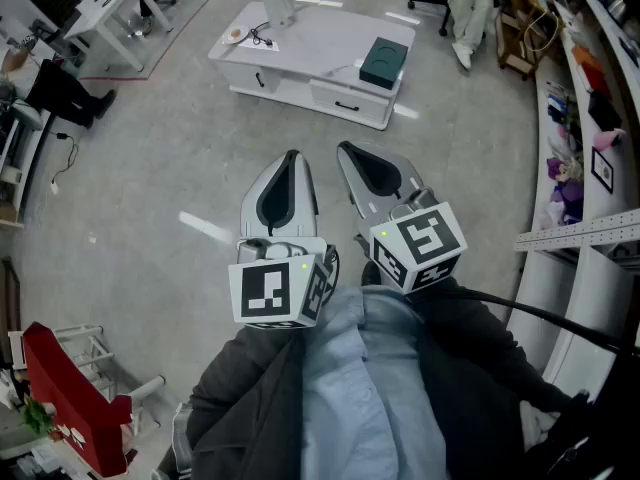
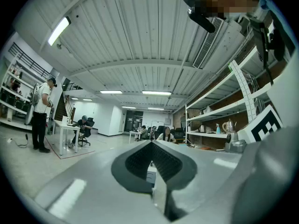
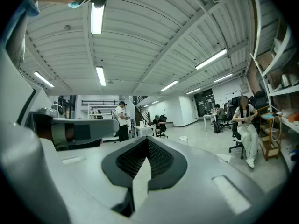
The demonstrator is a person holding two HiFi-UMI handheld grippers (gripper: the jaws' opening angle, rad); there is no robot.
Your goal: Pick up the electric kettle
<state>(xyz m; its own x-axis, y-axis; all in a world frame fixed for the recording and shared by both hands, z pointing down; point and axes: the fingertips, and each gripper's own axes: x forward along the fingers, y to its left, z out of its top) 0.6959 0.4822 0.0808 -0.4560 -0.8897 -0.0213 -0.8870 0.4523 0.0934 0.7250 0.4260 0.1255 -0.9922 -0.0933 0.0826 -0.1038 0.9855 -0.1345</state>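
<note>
Left gripper [image 1: 289, 173] sits close against the person's chest with its two jaws pressed together at the tips and nothing between them; its own view [image 2: 152, 148] shows the same, the dark ribbed pads meeting in a point with only the room beyond. Right gripper [image 1: 362, 168] is just beside it, angled slightly to the left, also closed tip to tip and empty, as its own view [image 3: 147, 146] confirms. Both point ahead over bare grey floor [image 1: 190, 158]. The electric kettle [image 1: 275, 0], white and upright, stands well apart from both grippers on the far left part of a low white surface [image 1: 320, 43] with drawers in its front. A dark cable [image 1: 262, 38] and a small round object [image 1: 235, 35] lie near the kettle's base, and a dark green box [image 1: 383, 61] rests at the surface's right end. A seated person in white [image 1: 466, 8] is beyond the surface on the right, and a red cart [image 1: 65, 398] stands at lower left.
</note>
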